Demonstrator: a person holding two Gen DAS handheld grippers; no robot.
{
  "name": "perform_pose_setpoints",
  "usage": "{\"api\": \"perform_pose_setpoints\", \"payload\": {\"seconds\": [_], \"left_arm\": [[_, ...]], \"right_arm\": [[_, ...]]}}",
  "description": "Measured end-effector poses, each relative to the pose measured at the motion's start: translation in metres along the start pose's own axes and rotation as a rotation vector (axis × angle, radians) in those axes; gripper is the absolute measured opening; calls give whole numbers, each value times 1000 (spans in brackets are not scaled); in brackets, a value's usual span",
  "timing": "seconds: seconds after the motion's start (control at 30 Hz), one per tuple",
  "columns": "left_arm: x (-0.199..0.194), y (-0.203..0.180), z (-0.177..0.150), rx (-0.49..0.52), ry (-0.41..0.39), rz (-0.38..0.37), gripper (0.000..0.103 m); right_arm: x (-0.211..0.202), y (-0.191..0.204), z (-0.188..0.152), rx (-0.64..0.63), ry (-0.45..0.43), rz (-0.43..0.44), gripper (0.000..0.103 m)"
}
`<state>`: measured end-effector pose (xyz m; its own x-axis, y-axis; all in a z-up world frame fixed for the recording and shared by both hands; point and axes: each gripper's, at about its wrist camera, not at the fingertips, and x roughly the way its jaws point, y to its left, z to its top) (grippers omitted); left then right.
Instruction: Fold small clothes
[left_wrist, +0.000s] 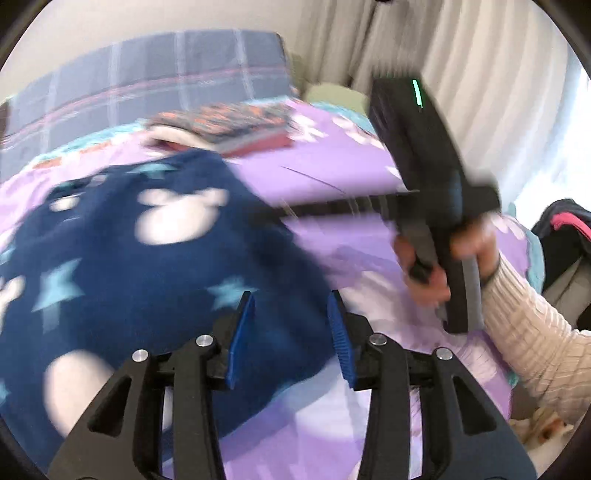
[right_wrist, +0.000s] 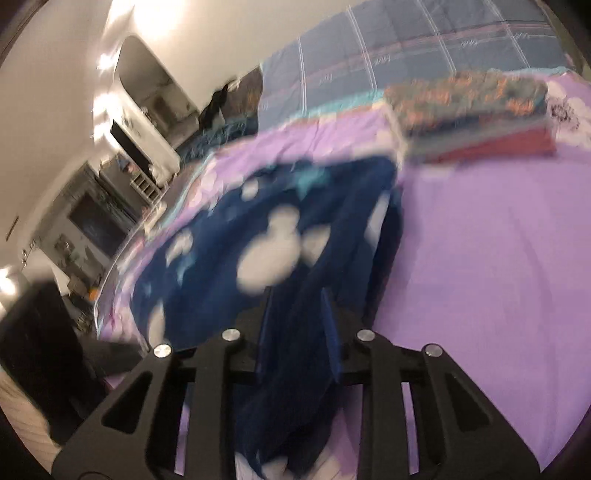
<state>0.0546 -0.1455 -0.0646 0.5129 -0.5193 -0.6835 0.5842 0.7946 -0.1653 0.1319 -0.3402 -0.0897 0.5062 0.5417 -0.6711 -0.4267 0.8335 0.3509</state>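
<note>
A navy garment (left_wrist: 155, 258) with white mouse-head shapes and light blue stars lies on the purple bedsheet (left_wrist: 332, 173). My left gripper (left_wrist: 291, 321) is open, its blue pads apart just above the garment's right edge, holding nothing. In the right wrist view the same garment (right_wrist: 258, 229) runs between the blue pads of my right gripper (right_wrist: 295, 314); the jaws stand partly apart with navy cloth hanging between and below them. The right gripper's body (left_wrist: 424, 177) shows in the left wrist view, held by a hand to the right of the garment. Both views are motion-blurred.
A stack of folded clothes (left_wrist: 229, 129), patterned on top and red below, sits at the far side of the bed, also in the right wrist view (right_wrist: 476, 114). A plaid blue blanket (left_wrist: 147, 81) lies behind. Curtains (left_wrist: 443, 55) hang right; furniture (right_wrist: 140, 129) stands left.
</note>
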Motion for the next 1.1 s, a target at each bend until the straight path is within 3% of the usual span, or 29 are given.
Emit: {"api": "perform_pose_setpoints", "payload": {"seconds": [0.03, 0.1, 0.17, 0.27, 0.33, 0.43, 0.57, 0.73, 0.83, 1.1], "left_arm": [[-13, 14, -6, -26, -12, 27, 41], [-35, 39, -22, -108, -30, 70, 41], [-58, 72, -33, -190, -57, 127, 41], [-111, 124, -67, -324, -129, 269, 42], [-144, 163, -94, -429, -170, 354, 42], [-176, 196, -124, -526, -209, 413, 42], [-190, 212, -146, -546, -241, 387, 42], [-185, 223, -156, -543, -241, 289, 43], [-183, 232, -160, -536, -268, 230, 51], [-164, 246, -149, -516, -275, 109, 51]], "right_arm": [[8, 5, -3, -45, 18, -94, 29], [9, 6, 0, -12, 35, -126, 40], [-1, 12, 15, 39, 33, -136, 37], [-24, 45, 37, -43, -35, -185, 33], [-28, 67, 48, -90, -43, -164, 33], [-16, 115, 61, -173, -17, -129, 36], [23, 180, 72, -281, 32, -109, 42], [86, 253, 83, -350, 149, -93, 51], [121, 288, 102, -342, 199, -99, 53], [237, 344, 151, -327, 297, -259, 57]]}}
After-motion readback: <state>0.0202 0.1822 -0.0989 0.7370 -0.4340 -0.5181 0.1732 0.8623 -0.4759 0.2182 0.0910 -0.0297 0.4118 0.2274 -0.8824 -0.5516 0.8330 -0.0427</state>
